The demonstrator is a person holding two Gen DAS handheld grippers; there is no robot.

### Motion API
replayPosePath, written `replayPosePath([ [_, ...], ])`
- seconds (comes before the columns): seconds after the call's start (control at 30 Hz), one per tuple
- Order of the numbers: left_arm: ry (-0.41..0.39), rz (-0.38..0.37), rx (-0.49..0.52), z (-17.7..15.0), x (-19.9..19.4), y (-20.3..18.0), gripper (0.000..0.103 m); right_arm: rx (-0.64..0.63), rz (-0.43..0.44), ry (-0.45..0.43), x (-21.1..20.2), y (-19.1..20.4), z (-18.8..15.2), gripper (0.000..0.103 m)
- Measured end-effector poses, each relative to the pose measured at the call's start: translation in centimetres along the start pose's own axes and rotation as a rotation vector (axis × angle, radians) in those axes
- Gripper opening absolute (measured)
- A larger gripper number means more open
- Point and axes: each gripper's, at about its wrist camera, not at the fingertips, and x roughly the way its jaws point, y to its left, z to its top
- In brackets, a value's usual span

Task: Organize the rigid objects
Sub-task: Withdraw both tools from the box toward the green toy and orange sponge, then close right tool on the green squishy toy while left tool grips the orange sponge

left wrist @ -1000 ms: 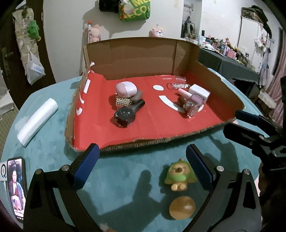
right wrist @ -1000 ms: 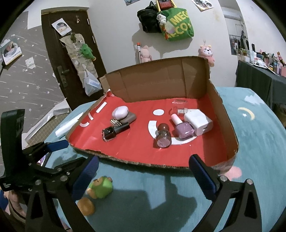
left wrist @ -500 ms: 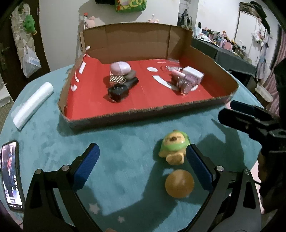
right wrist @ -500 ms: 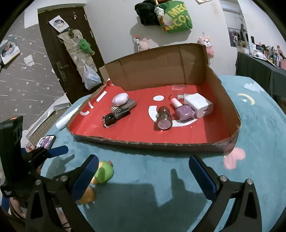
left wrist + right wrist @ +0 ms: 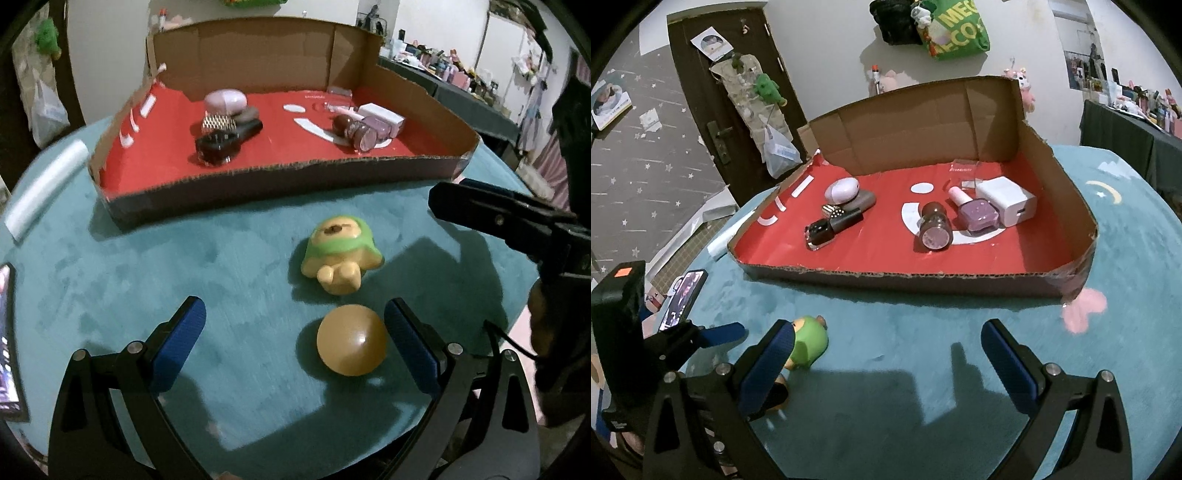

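A green and yellow toy figure (image 5: 339,253) lies on the teal table, with an amber ball (image 5: 351,345) just in front of it. My left gripper (image 5: 293,341) is open, low over the table, and the ball sits between its fingers near the right one. My right gripper (image 5: 886,354) is open and empty, with the toy (image 5: 808,347) by its left finger. The cardboard box (image 5: 1067,192) with a red floor holds nail polish bottles (image 5: 975,210), a white charger (image 5: 1006,199) and other small items.
A phone (image 5: 683,297) lies at the table's left edge. A white roll (image 5: 44,188) lies left of the box. The right gripper shows in the left wrist view (image 5: 506,221). A pink patch (image 5: 1084,308) marks the tablecloth by the box's right corner.
Both grippers have drawn back toward the table's near edge and lowered. The toy and ball now sit farther up in the left view, the ball between the left fingers.
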Motion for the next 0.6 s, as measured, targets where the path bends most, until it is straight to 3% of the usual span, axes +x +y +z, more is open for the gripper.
replayPosePath([
  [0.27,-0.029,0.003,0.002,-0.8,-0.2,0.1,0.099,-0.015,0.015,0.033,1.0,0.7,-0.6,0.103],
  [0.47,-0.034,0.105,0.022,-1.4,0.1,1.2,0.100,-0.039,0.037,0.043,1.5,1.9,-0.8,0.103],
  [0.6,-0.042,0.108,0.000,-1.3,-0.2,2.5,0.098,-0.073,0.043,0.051,2.0,2.9,-0.8,0.103],
])
